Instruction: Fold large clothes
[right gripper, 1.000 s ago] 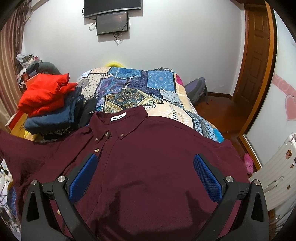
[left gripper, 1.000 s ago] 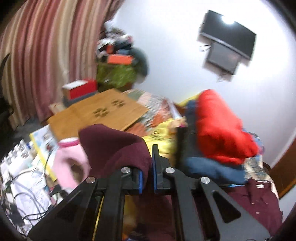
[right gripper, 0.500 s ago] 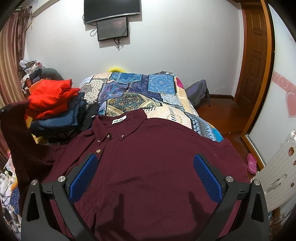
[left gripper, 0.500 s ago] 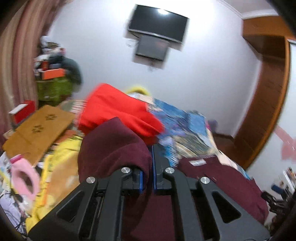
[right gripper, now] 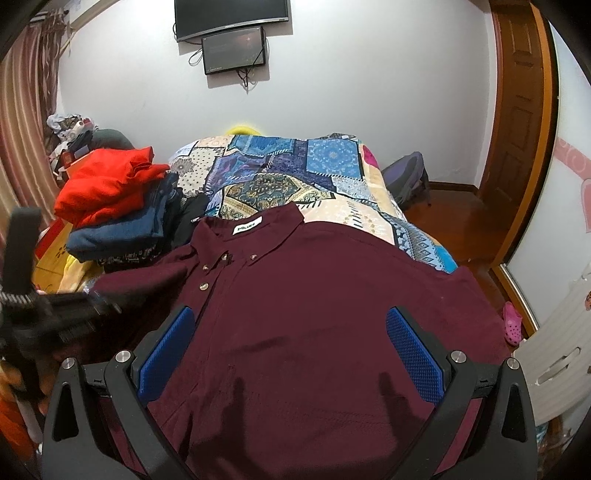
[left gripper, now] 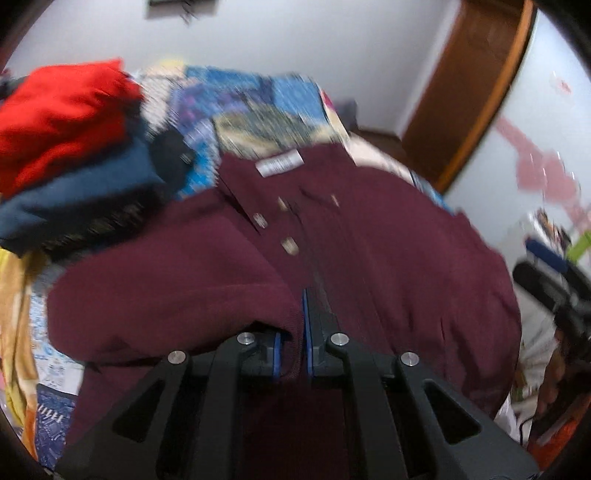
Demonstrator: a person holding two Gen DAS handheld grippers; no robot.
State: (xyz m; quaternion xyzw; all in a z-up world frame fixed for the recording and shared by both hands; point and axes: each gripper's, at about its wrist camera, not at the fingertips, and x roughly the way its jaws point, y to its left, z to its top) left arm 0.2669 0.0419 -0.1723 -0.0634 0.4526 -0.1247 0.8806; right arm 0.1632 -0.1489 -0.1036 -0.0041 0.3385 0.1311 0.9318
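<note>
A maroon button-up shirt [right gripper: 332, 295] lies front-up on the patchwork bedspread [right gripper: 295, 173], collar toward the far wall. My left gripper [left gripper: 293, 343] is shut on the shirt's left sleeve [left gripper: 166, 280] and holds it folded over the shirt's left side. That gripper shows blurred at the left edge of the right wrist view [right gripper: 55, 314]. My right gripper [right gripper: 291, 354] is open and empty, hovering above the shirt's lower body, pads [right gripper: 413, 354] wide apart.
A stack of folded clothes, red [right gripper: 107, 184] on top of dark blue [right gripper: 118, 232], sits on the bed left of the shirt. A backpack [right gripper: 406, 181] and wooden door [right gripper: 517, 129] are at the right. Screens [right gripper: 232, 33] hang on the far wall.
My left gripper swung right with the sleeve, from facing the curtain side to over the shirt's front. The sleeve now lies across the shirt's left side. The right gripper stayed still and open.
</note>
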